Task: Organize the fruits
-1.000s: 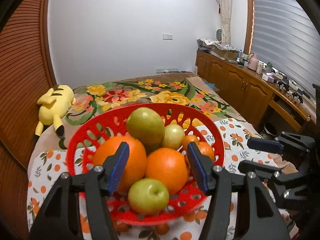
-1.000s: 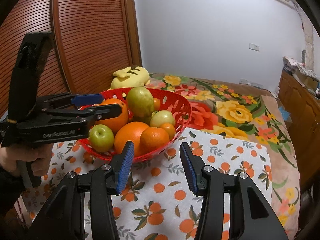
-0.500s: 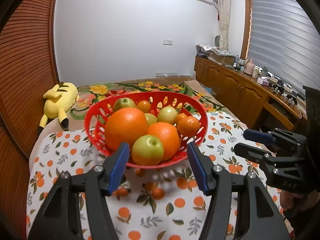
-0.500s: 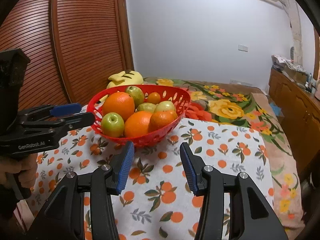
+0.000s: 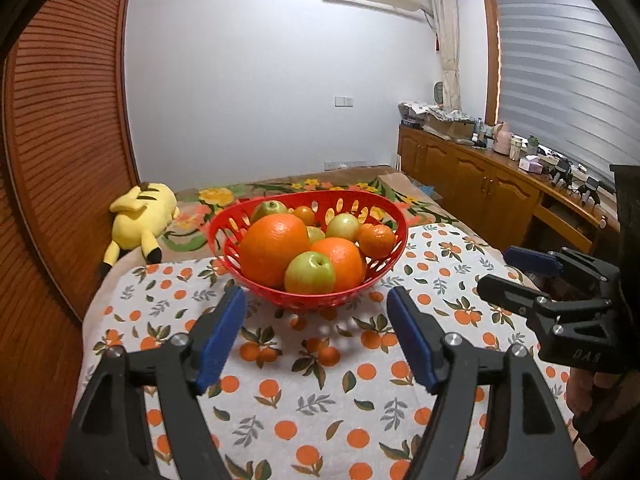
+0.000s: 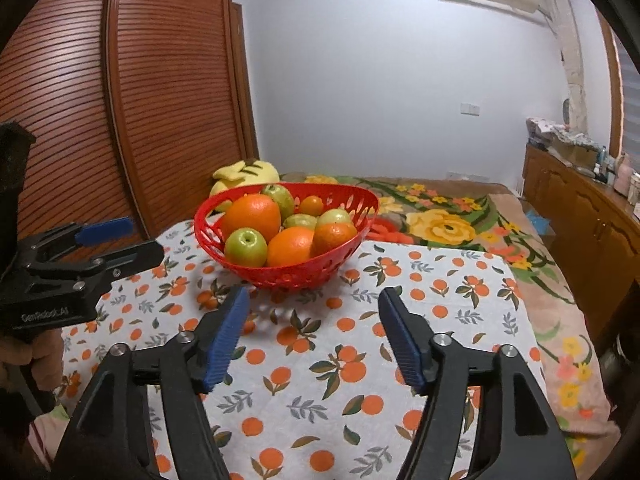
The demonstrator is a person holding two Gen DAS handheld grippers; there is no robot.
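Blue pads are lining the jaws of the left gripper, and those jaws are standing apart with nothing between them, having just been opening. They are hovering over the orange-print cloth, short of the red basket. The right gripper is showing the same thing in its own view: blue-padded jaws spread, just opened wider, gripping nothing, pointing at the basket across a strip of bare cloth.

The basket is sitting near the far edge of the cloth, about midway along it, and is holding all the fruit: a large orange at the left, a second orange beside it, a green apple resting in front against both, a tangerine at the right rim, and further green fruit and a small orange one behind.

Each gripper is appearing at the side of the other's view, well apart from the basket, with a hand holding the left one's grip.

Beyond the cloth's far edge a flowered blanket is spreading out, and a yellow plush toy is lying on it near the louvred wooden doors
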